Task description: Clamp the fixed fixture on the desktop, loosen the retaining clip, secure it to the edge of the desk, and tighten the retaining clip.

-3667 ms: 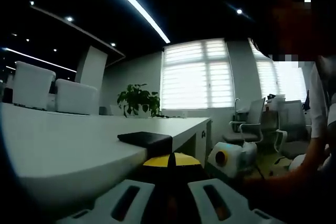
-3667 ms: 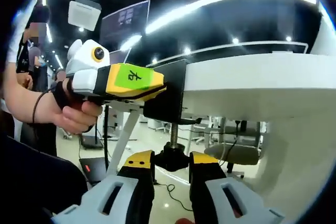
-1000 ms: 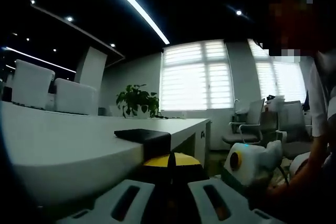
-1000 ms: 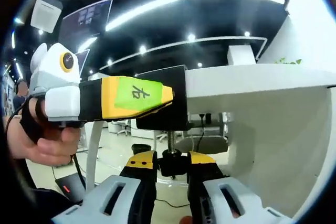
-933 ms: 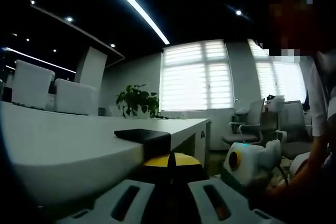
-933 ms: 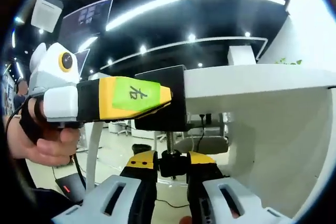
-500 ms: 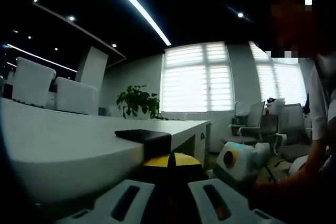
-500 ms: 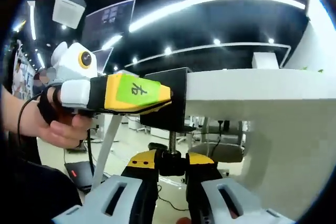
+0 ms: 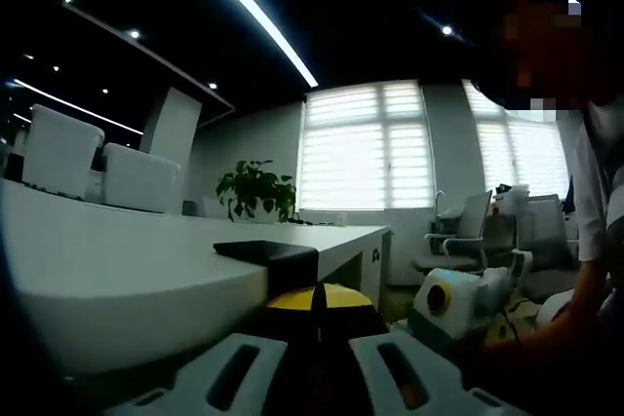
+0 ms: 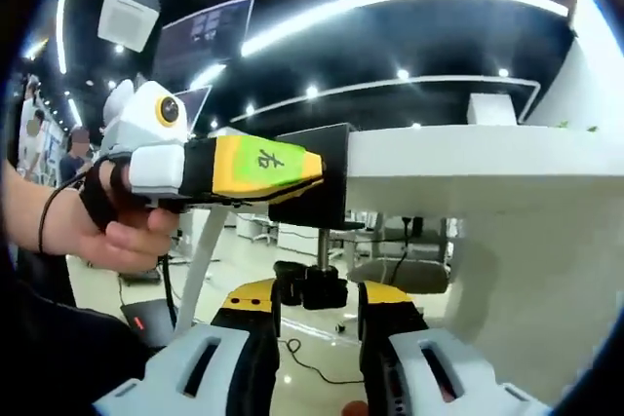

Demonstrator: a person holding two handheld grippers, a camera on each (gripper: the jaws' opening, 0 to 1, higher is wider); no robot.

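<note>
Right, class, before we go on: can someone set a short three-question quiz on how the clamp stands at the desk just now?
1. True or false: the black fixture sits at the edge of the white desk.
2. What grips the fixture from the side? A the left gripper; B a bare hand; C nothing.
3. Fill in: the screw knob hangs ___ the desktop.

Key: 1 true. 2 A. 3 below.
</note>
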